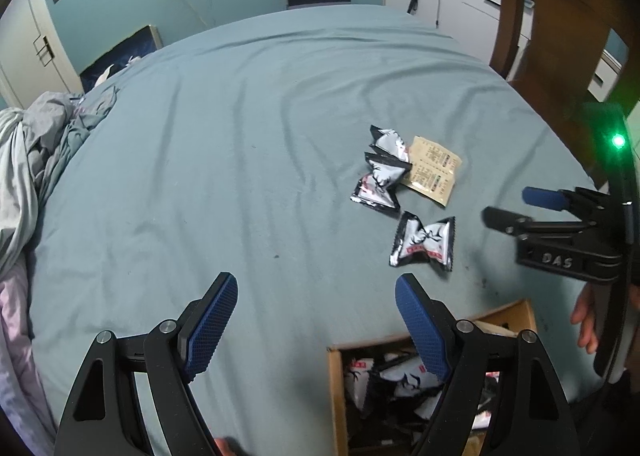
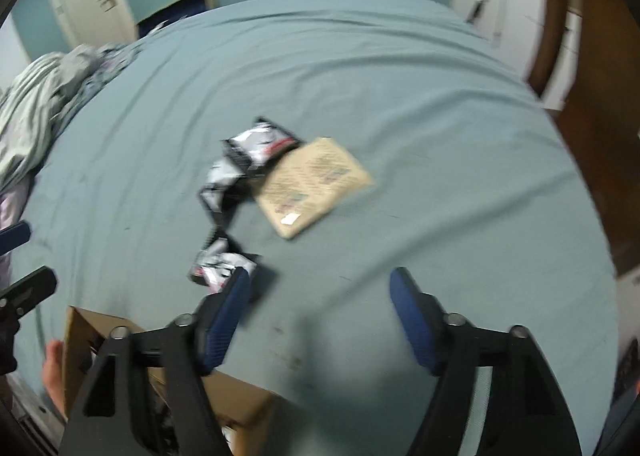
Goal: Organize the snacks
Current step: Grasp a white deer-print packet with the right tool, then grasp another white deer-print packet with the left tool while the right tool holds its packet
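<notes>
**A:** ok so where are the snacks sitting? Going by the left wrist view here.

**B:** Loose ones are on the teal bedsheet (image 1: 240,136). There's a lone black-and-white snack packet (image 1: 423,241) at about 1 o'clock from the left gripper (image 1: 316,320), flat on the sheet. Further out the same way there's a small pile of three more packets (image 1: 382,168), overlapping each other, and a tan packet (image 1: 434,170) tucked against the pile's 3 o'clock side.

**A:** and the box?

**B:** Cardboard box (image 1: 336,384) at 5 o'clock in that view, at the bed's near edge, already with several of the same black-and-white packets inside. The left gripper's right finger (image 1: 420,328) overlaps it in the picture.

**A:** tongs?

**B:** Left gripper is spread wide, nothing between the blue pads. Right gripper (image 2: 320,316) is wide apart too, nothing held, just sheet between its fingers. The right wrist view is pretty blurry, but the lone packet (image 2: 222,266) shows right at the tip of its left finger at 10 o'clock. Can't tell if it's touching.

**A:** hands?

**B:** Bit of a hand (image 1: 586,320) behind the right gripper at 3 o'clock.
</notes>
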The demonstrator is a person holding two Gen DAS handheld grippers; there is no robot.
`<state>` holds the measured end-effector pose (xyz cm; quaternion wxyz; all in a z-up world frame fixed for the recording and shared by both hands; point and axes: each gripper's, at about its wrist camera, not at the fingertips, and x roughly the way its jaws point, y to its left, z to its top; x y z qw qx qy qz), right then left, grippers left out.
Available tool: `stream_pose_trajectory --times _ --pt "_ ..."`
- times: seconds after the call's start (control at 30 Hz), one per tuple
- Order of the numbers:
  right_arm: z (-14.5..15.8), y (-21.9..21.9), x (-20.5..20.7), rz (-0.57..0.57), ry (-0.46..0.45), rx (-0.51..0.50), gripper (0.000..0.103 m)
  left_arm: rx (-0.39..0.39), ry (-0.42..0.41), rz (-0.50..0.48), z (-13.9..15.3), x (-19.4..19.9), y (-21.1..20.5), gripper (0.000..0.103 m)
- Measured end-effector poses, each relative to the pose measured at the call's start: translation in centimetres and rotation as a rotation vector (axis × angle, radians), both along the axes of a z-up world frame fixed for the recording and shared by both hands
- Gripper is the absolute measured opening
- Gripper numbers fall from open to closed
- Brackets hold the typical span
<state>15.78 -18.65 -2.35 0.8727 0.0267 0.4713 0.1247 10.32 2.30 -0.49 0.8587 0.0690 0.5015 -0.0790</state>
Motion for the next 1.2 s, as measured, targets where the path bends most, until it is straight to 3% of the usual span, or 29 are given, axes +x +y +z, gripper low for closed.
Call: stream_pose_trajectory --times 0.23,0.47,0.5,0.53,0.6,0.7,0.8,1.0,1.2 --pt "-1.1 4.1 2.7 0.179 0.011 -0.086 0.072 -0.002 0.031 0.006 -1.0 1.2 0.3 0.082" --pt "-3.5 6.6 5.2 0.343 0.15 -0.01 0.071 0.013 0.048 0.011 -2.0 2.1 0.6 0.082" --pt "-3.8 6.9 5.4 0.35 0.161 -0.016 0.066 0.02 0.05 0.014 -2.1 2.3 0.6 0.082" --pt "-4.1 7.2 5.6 0.358 0.168 -0.025 0.048 0.026 0.051 0.018 -2.3 2.4 0.7 0.082" --pt "-4.6 7.7 5.5 0.364 0.179 -0.059 0.041 0.035 0.047 0.022 -2.5 2.8 0.7 0.082" --pt "-3.6 7.4 4.7 0.346 0.137 -0.054 0.038 0.036 0.046 0.017 -2.6 4.3 0.3 0.082" --pt "-1.6 6.0 3.2 0.282 0.089 -0.017 0.038 -0.017 0.054 -0.035 -2.7 6.4 -0.7 0.082" --pt "1.9 2.2 -2.3 0.115 0.047 0.044 0.038 0.016 0.067 -0.218 -4.6 10.7 -5.5 0.082" --pt "3.1 -3.5 -9.1 -0.008 -0.008 0.227 0.038 0.025 0.181 -0.26 -8.8 14.3 -9.3 0.082"
